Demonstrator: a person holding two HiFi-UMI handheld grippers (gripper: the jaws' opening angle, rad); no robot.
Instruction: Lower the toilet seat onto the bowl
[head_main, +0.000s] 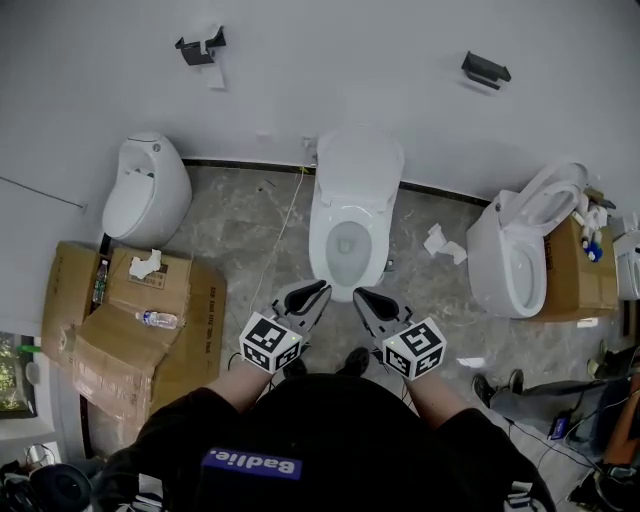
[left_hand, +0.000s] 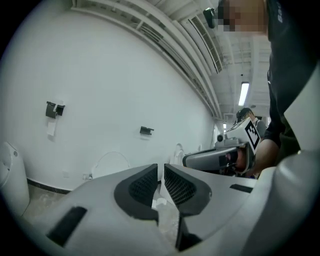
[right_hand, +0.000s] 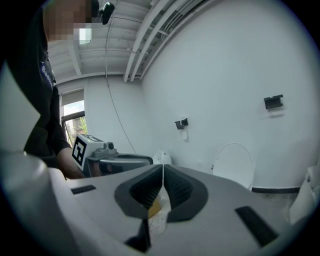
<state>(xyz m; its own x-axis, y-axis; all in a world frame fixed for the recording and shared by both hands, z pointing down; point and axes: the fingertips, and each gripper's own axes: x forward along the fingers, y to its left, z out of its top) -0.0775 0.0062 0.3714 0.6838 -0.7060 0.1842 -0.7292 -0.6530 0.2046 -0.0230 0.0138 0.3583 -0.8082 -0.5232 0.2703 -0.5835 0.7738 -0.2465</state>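
Grey floor (head_main: 250, 225) flanks toilet (head_main: 322, 240) | left gripper (head_main: 318, 290), right gripper (head_main: 362, 296) near rim

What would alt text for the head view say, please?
Seen from above, a person holds a left gripper and right gripper just before a white toilet whose lid stands raised against the wall. A urinal and flattened cardboard sit left, another toilet right.

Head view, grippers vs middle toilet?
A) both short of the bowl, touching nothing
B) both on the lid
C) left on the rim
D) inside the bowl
A: left gripper and right gripper hang in front of the middle toilet, clear of it.
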